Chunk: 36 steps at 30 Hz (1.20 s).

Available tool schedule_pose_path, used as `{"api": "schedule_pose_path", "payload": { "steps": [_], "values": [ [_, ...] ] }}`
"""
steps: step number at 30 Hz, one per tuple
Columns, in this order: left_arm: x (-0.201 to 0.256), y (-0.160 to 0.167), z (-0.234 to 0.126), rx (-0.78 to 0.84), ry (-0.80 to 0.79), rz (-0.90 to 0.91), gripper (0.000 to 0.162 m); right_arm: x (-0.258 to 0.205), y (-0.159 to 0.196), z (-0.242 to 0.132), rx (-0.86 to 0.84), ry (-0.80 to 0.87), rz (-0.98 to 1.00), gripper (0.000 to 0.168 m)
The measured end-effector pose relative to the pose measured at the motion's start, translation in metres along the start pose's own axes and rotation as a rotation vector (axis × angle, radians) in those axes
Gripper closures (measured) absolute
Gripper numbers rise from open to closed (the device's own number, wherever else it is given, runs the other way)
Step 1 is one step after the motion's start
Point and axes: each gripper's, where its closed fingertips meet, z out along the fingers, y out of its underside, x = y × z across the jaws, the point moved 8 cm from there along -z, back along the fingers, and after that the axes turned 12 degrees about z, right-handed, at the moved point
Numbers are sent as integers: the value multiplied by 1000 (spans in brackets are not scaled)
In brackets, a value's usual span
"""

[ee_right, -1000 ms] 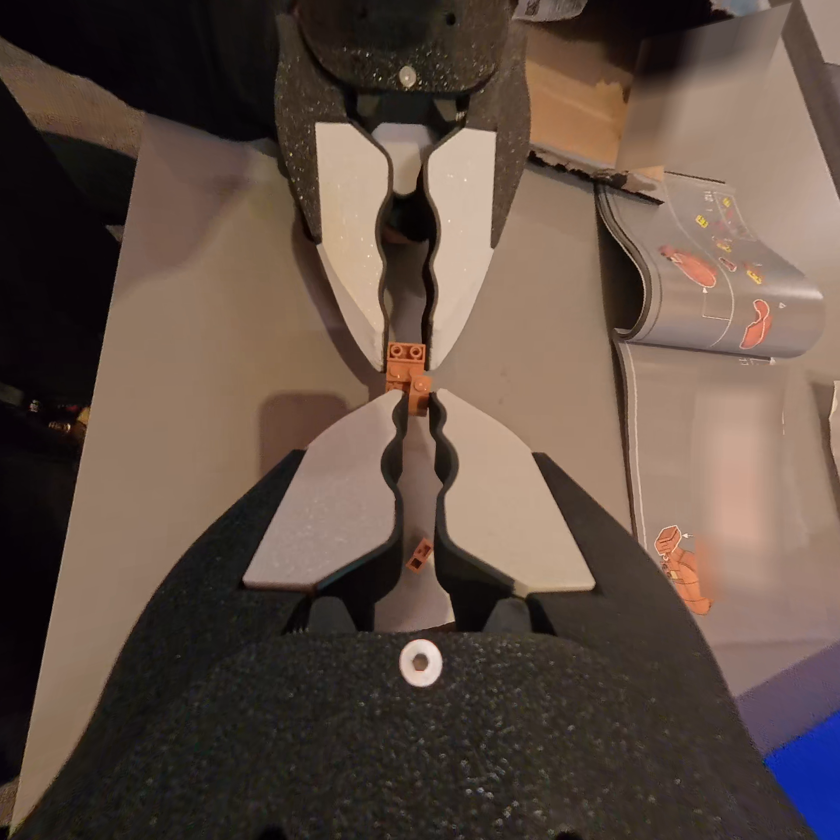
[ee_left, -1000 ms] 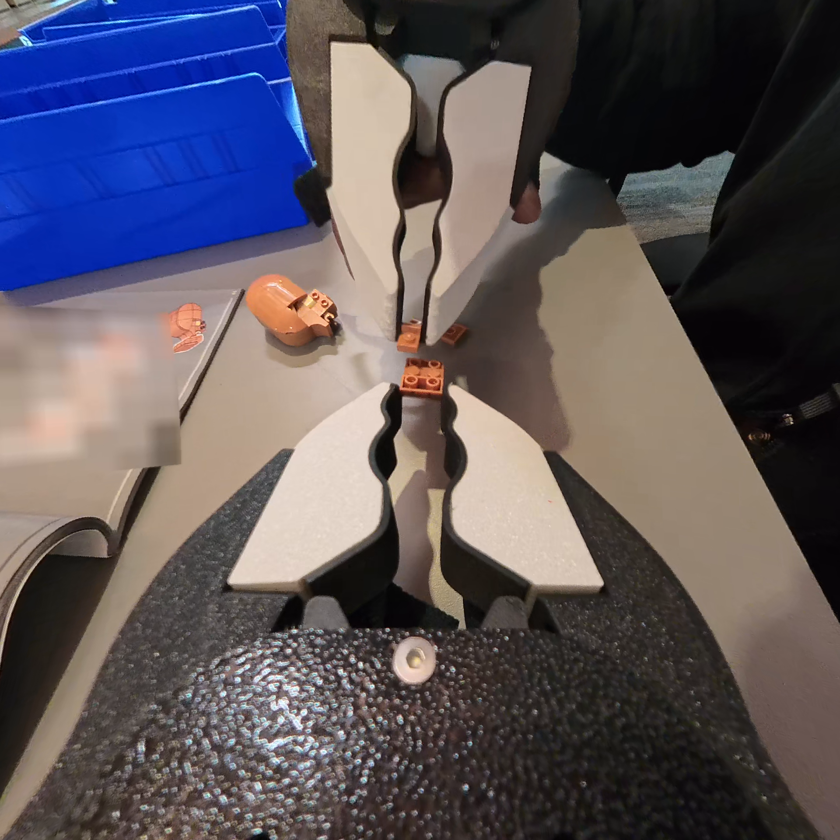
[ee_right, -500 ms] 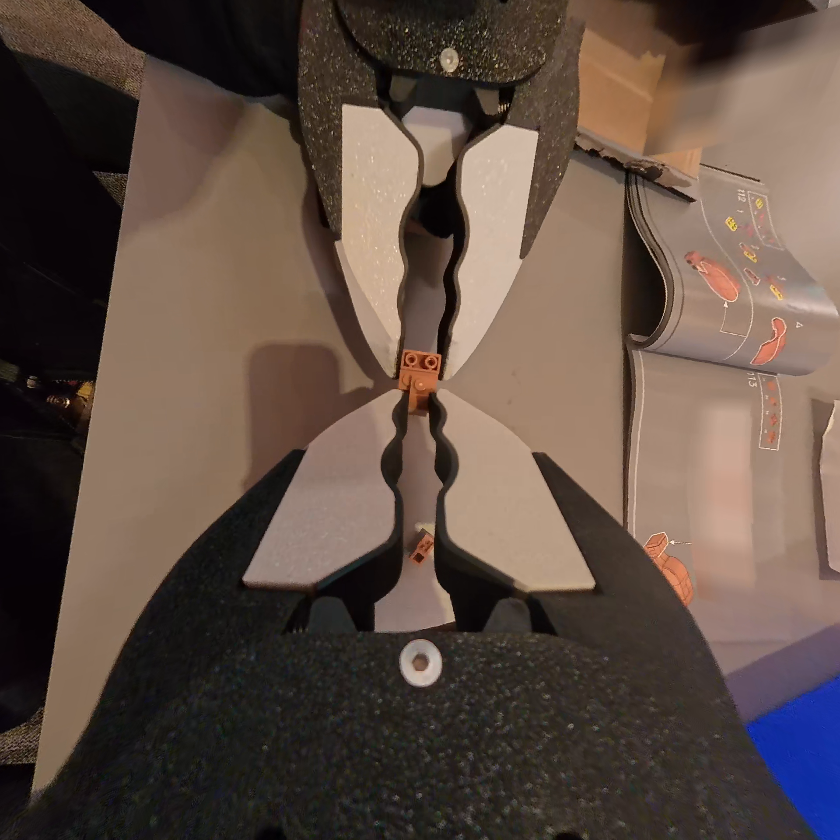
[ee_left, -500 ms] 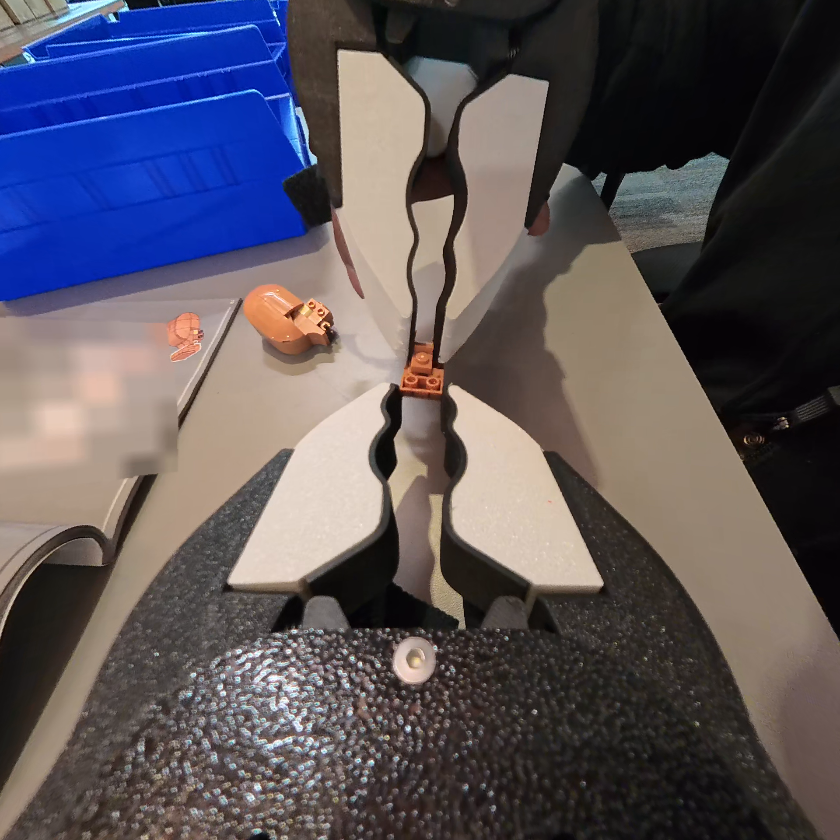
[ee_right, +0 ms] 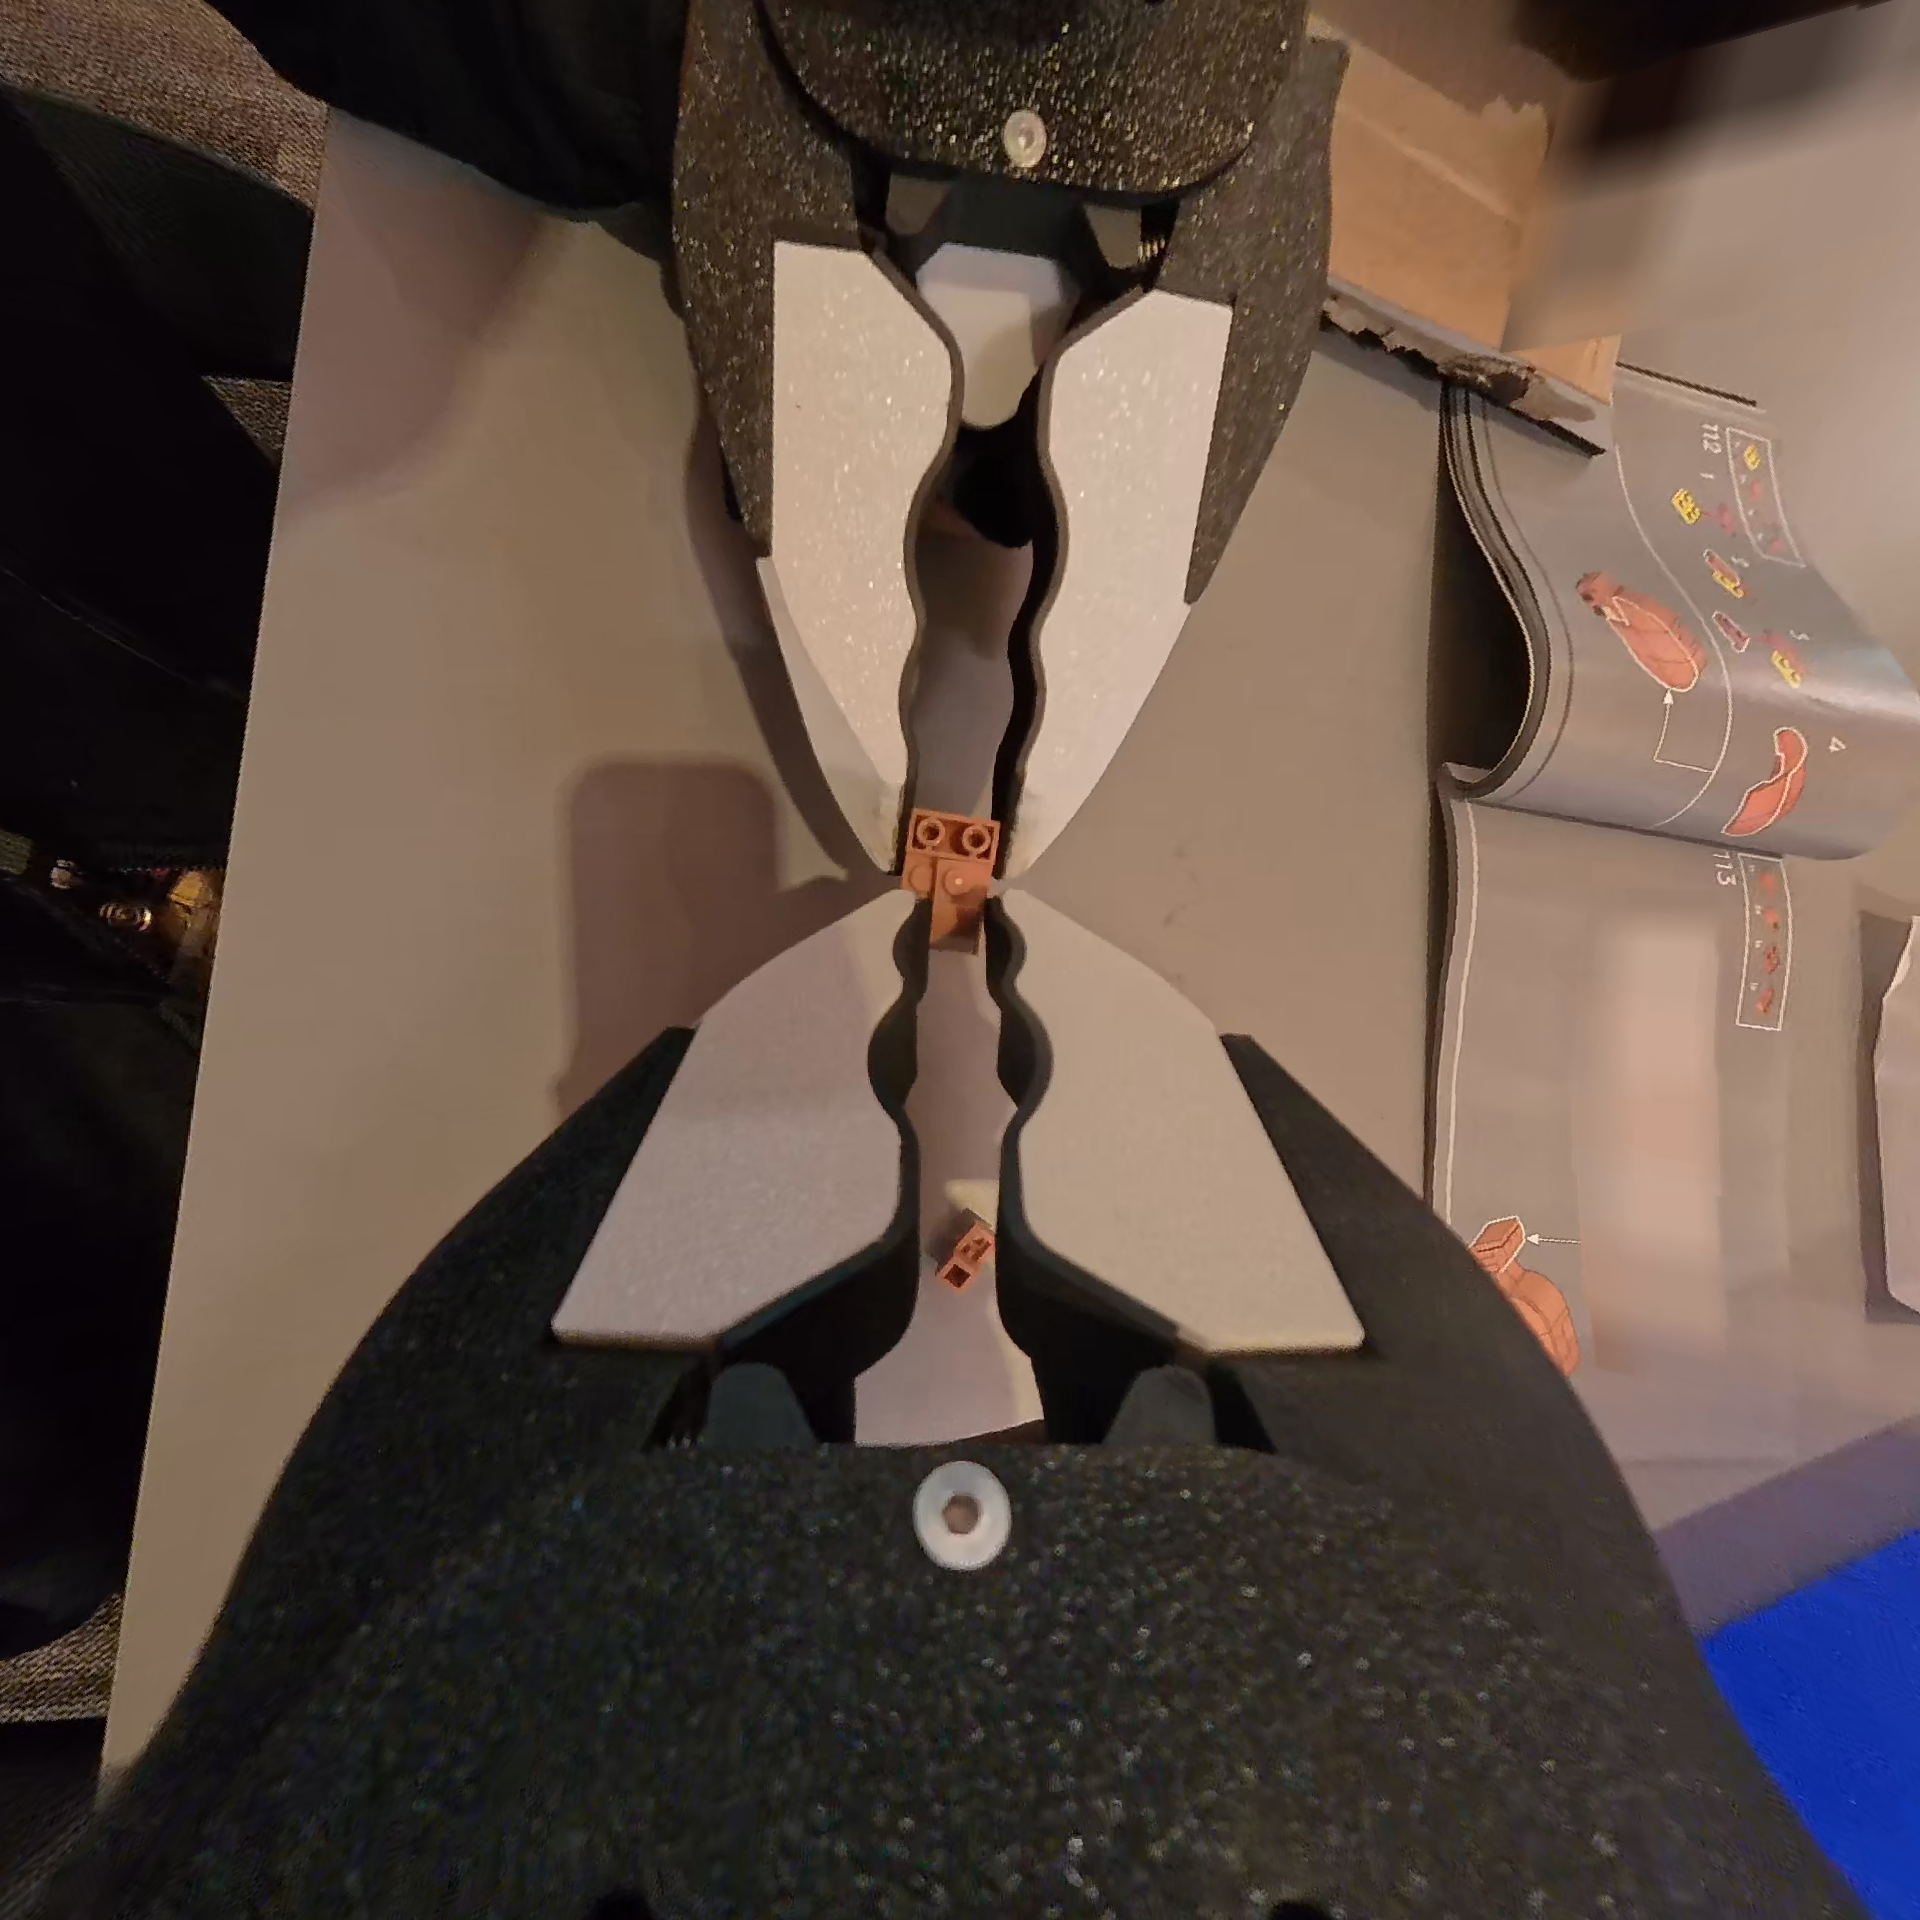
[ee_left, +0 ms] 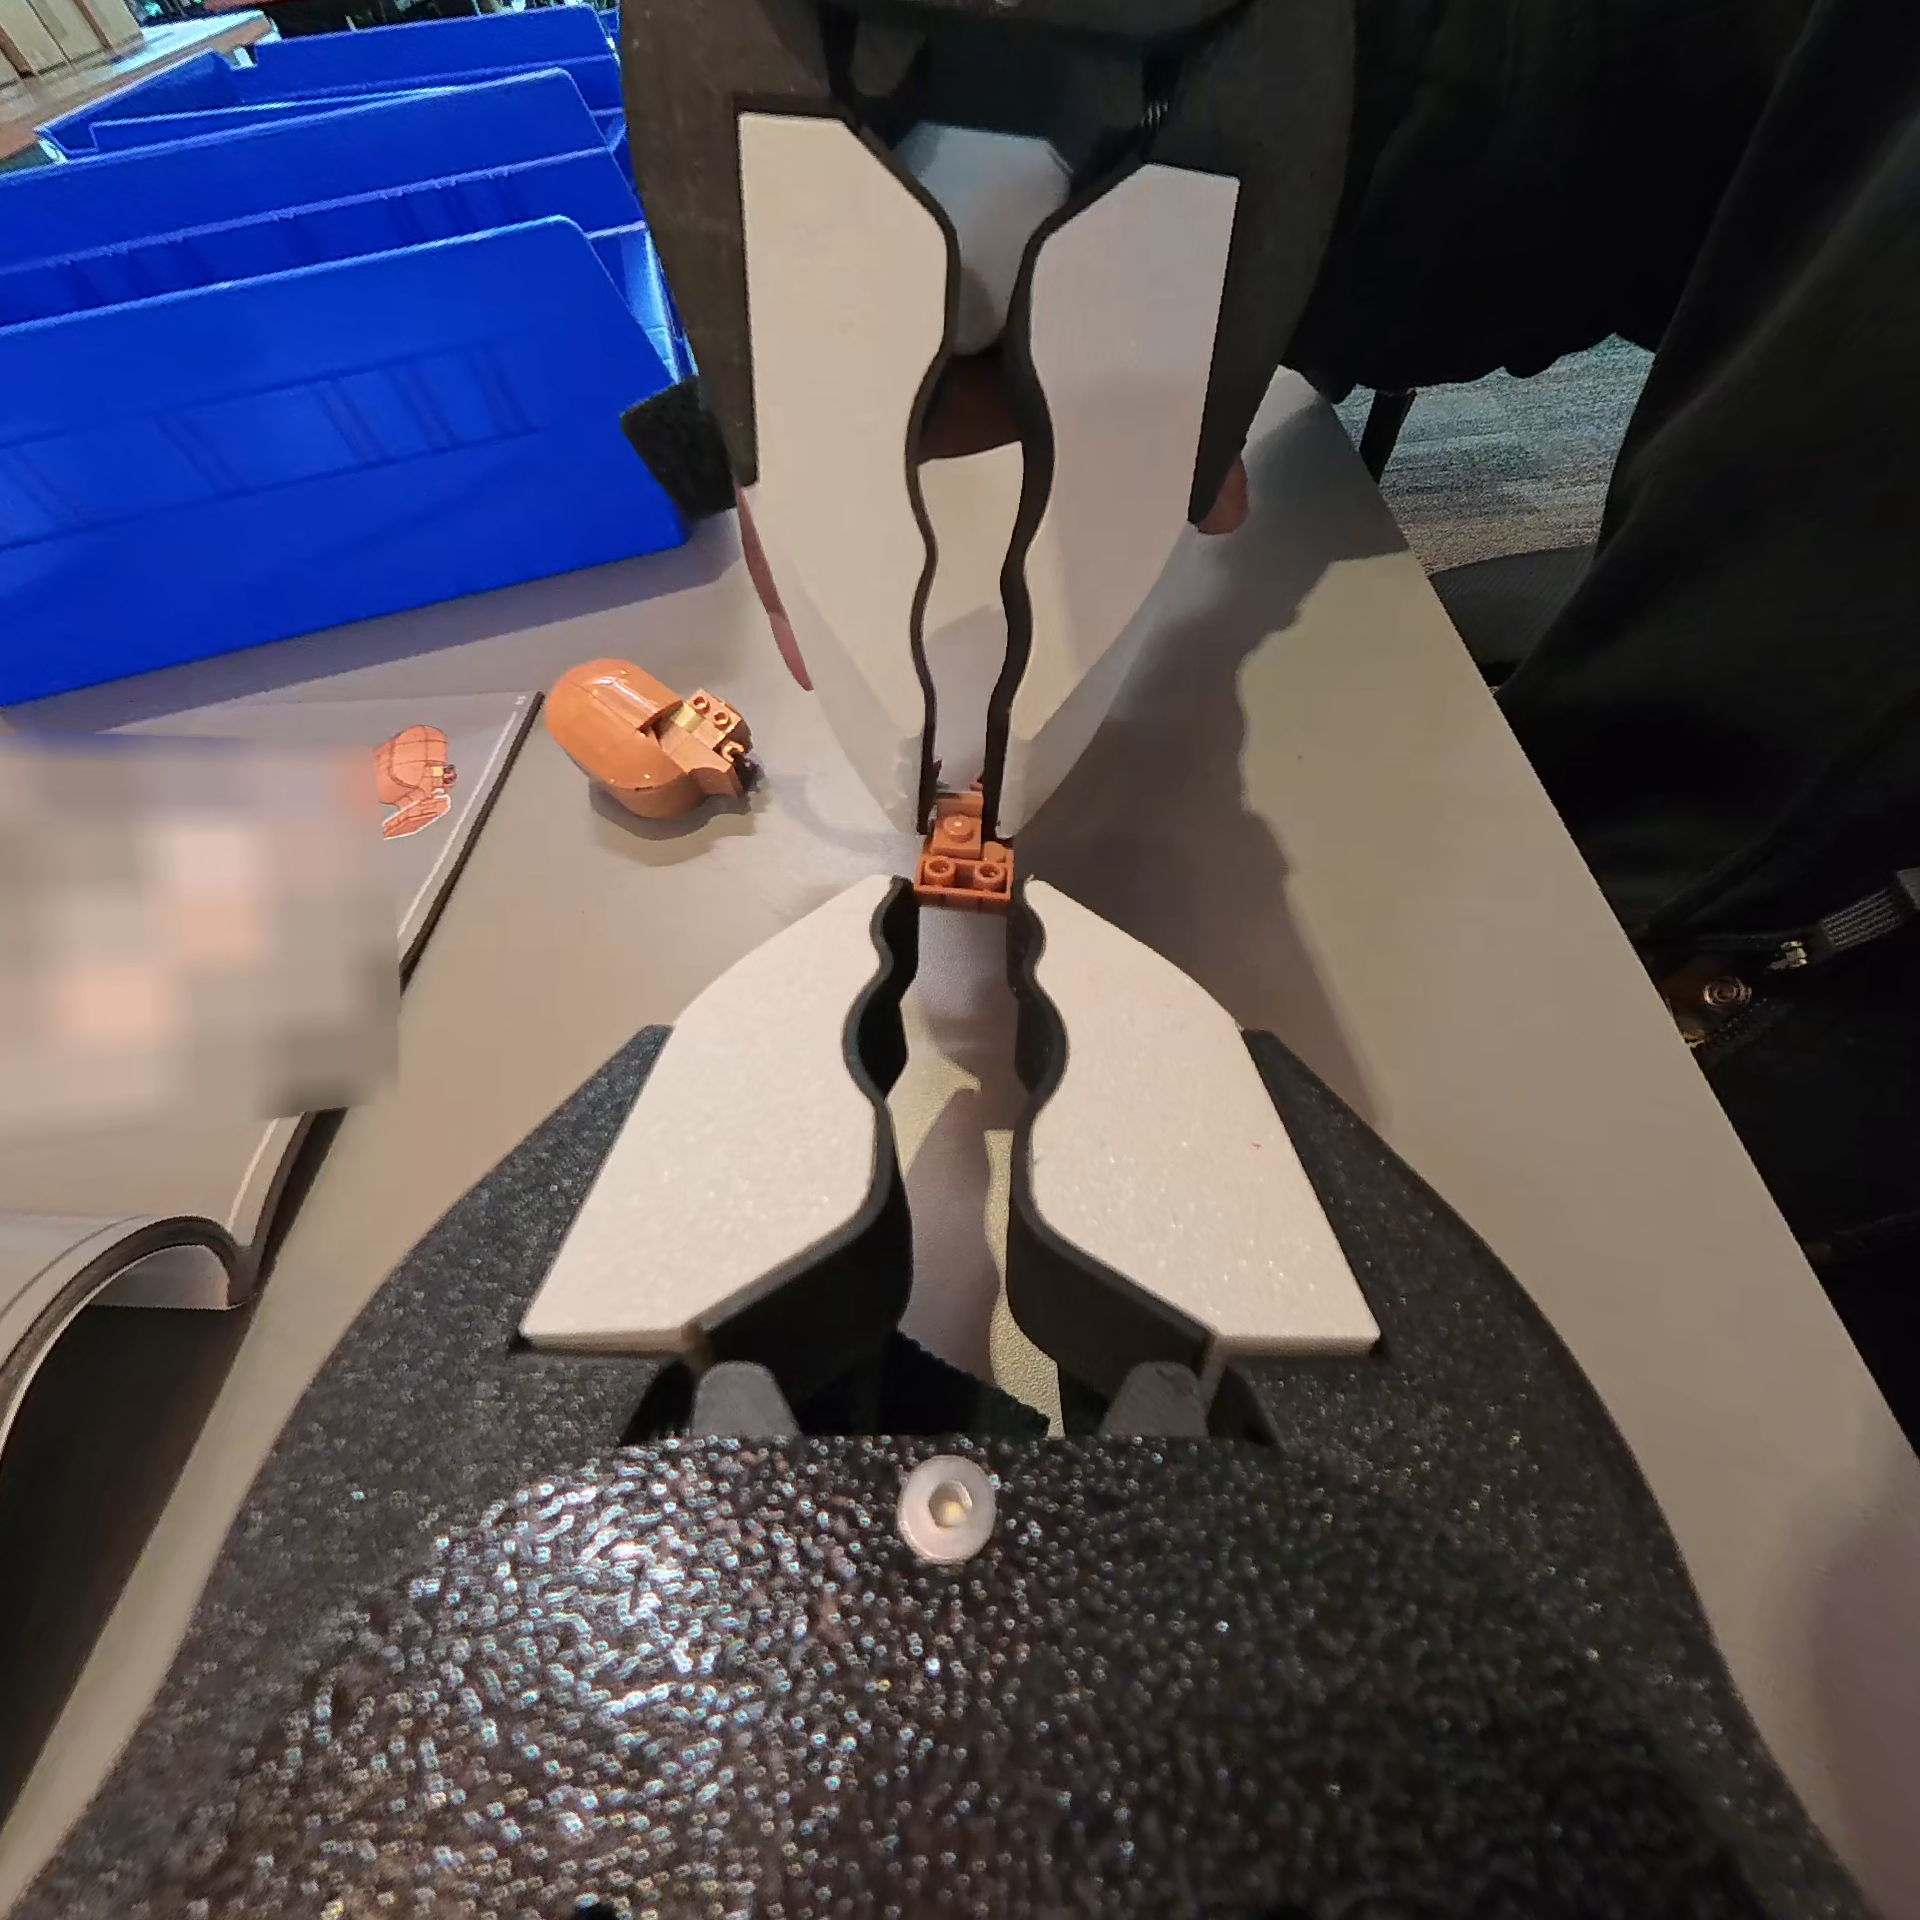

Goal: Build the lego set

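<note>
Grey counter [ee_left: 1195, 727] under everything, blue bins [ee_left: 312, 395] at the far left, open manual [ee_right: 1662, 727] off to one side. Rounded brown sub-build [ee_left: 644, 743] parked on the counter beside the manual, apart from the action. Left gripper [ee_left: 964, 894] pinching a two-stud brown brick [ee_left: 964, 871] at its tips; right gripper [ee_right: 951, 914] opposite, tip to tip, clamped on a smaller brown piece [ee_right: 954, 904] that touches the brick. One more loose brown piece [ee_right: 961, 1252] lying on the counter below the right gripper. Apparently mid-join, above the counter. To seat well: line studs square with the sockets, push straight along the shared axis, no twisting, firm grip on both sides to stop either piece pivoting out. Release only once the seam looks flush.
</note>
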Motion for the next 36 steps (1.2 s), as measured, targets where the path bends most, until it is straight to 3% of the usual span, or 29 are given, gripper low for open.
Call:
{"api": "schedule_pose_path", "payload": {
  "steps": [19, 32, 36],
  "values": [
    [-4, -1, -5, 58, 5, -59, 145, 0, 0, -7, 63, 50, -42, 150],
    [-11, -4, -14, 122, -4, -119, 145, -12, 24, -12, 331, 406, -590, 135],
    [-11, -3, -13, 118, -1, -123, 145, -18, 21, -7, 383, 445, -667, 132]
  ]
}}
